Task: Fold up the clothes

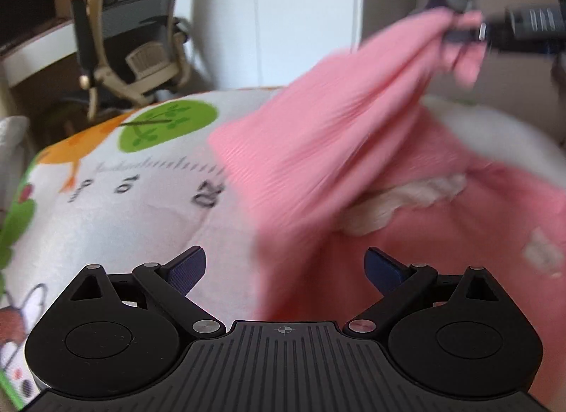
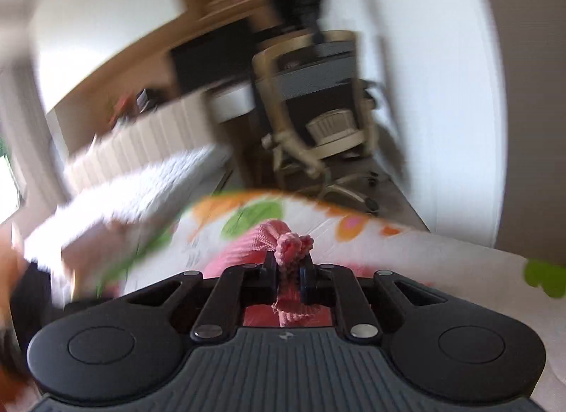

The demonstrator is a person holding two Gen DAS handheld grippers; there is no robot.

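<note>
Risk of slipping: pink ribbed knit garment (image 1: 318, 150), draped over cartoon-print white bedspread (image 1: 141, 206), bunched between clamped right gripper (image 2: 293, 272). Left gripper (image 1: 286, 265) spread wide, empty, just beside its lower edge. Thin pinch, fast swing.

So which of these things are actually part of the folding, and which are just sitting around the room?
Part of the job:
pink garment
right gripper, clamped on a bunch of it
left gripper, open and empty
printed mat under the garment

Just lying about:
office chair
desk
</note>
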